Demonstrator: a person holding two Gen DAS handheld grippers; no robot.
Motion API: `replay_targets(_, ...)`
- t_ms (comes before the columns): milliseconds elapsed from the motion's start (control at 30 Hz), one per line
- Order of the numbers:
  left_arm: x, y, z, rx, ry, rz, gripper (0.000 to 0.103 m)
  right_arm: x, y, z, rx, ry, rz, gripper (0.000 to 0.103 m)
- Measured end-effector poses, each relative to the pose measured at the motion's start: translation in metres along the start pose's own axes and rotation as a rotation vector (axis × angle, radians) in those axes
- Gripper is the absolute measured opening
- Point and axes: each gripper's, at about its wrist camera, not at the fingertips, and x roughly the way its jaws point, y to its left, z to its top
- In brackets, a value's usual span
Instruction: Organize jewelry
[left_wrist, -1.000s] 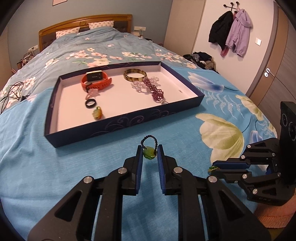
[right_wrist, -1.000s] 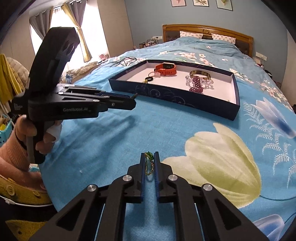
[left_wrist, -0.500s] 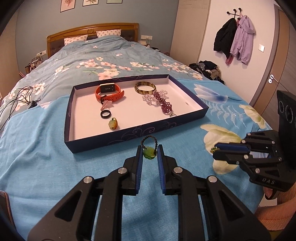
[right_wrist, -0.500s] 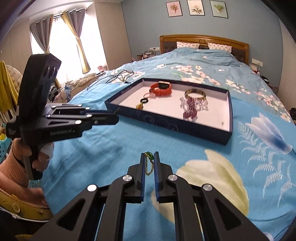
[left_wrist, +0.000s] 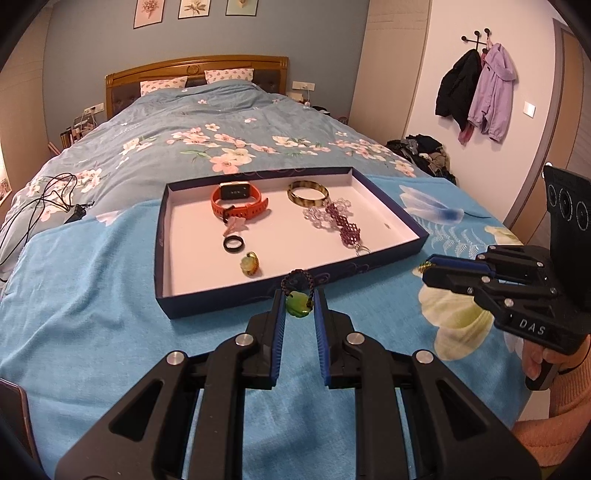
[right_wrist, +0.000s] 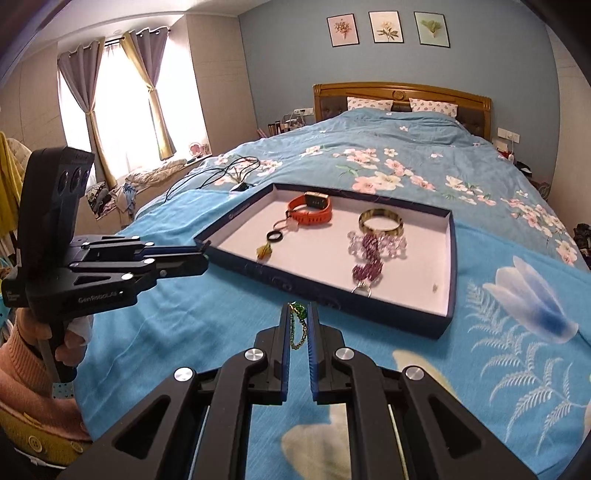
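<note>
My left gripper (left_wrist: 299, 300) is shut on a green pendant (left_wrist: 299, 305) with a dark braided loop, held above the blue bedspread just in front of the dark blue tray (left_wrist: 221, 295). My right gripper (right_wrist: 298, 314) is shut on a green and gold bead chain (right_wrist: 297, 325), also short of the tray (right_wrist: 369, 308). The tray holds an orange watch (left_wrist: 238, 203), a tortoiseshell bangle (left_wrist: 307, 192), a purple beaded bracelet (left_wrist: 345, 229), a black ring (left_wrist: 233, 243) and a yellow-green ring (left_wrist: 250, 264). Each gripper shows in the other's view: the right (left_wrist: 424, 271), the left (right_wrist: 201, 258).
A black cable (left_wrist: 40, 199) lies on the bed left of the tray. The headboard (left_wrist: 195, 70) is far behind. A clothes pile (left_wrist: 424, 155) lies on the floor at right, and coats (left_wrist: 476, 92) hang on the wall.
Both grippers have risen and pulled back from the tray, each keeping its piece; more of the bed and room shows now.
</note>
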Motion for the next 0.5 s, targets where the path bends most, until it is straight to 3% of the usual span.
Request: replay_targets(500, -0.002, 0.004, 0.013, 0.0, -0.03, 0.017, 0.016, 0.008, -0.007, 0.011, 0.0, -0.013, -0.013, 0.007)
